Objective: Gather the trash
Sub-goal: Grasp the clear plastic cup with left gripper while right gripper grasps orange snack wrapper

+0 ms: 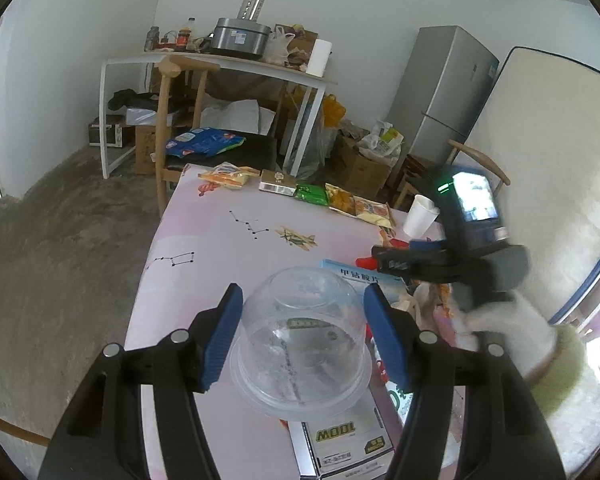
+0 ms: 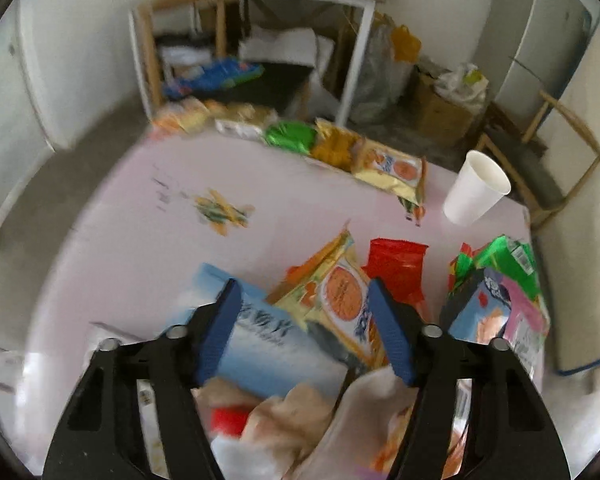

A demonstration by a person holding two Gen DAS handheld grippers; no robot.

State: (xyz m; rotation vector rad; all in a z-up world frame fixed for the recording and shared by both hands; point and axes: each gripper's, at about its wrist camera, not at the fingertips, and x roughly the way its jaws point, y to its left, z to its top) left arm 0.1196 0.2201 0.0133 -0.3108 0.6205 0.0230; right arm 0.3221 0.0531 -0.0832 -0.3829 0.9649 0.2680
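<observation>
My left gripper (image 1: 304, 296) is shut on a clear plastic bowl (image 1: 300, 344), held upside down over the near end of the pink table (image 1: 220, 248), its blue pads against the bowl's sides. My right gripper (image 2: 304, 292) is open and points down at a heap of trash. A blue-and-white box (image 2: 268, 344) and an orange cracker wrapper (image 2: 340, 296) lie under the gap between its fingers, with crumpled paper (image 2: 292, 412) nearer. Red wrapper (image 2: 398, 264) sits just beyond. In the left wrist view the right gripper (image 1: 380, 258) shows at the right, held by a white-sleeved hand (image 1: 512, 328).
A white paper cup (image 2: 476, 188) stands at the table's right. Snack packets (image 2: 340, 144) line the far edge, and green and pink cartons (image 2: 504, 292) lie at the right. A printed box (image 1: 340, 440) lies under the bowl. Wooden chair (image 1: 180, 120), shelf and fridge (image 1: 444, 92) stand beyond.
</observation>
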